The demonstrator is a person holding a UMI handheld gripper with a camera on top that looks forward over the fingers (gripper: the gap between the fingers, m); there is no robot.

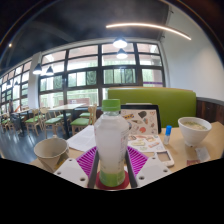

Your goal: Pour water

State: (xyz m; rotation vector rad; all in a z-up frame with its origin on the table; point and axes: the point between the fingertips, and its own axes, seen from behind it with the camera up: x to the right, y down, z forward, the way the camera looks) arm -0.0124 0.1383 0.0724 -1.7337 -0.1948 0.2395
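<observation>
- A clear plastic bottle (111, 143) with a green screw cap stands upright between the two fingers of the gripper (112, 172). Its body is ribbed and see-through, with a green band low down.
- The purple pads (136, 160) flank the bottle's lower body closely on both sides. Whether they actually press on it cannot be told.
- A pale, round paper cup (51, 152) stands to the left of the bottle, open side up.
- A white bowl-shaped cup (194, 130) stands to the right, farther back.
- A printed sheet (140, 122) with small pictures stands behind the bottle.
- The table (190, 158) is light and smooth.
- Beyond it is a green upholstered bench (172, 103), then wooden chairs (38, 120) and tall dark-framed windows (90, 75).
- Ceiling lamps (120, 43) glow overhead.
</observation>
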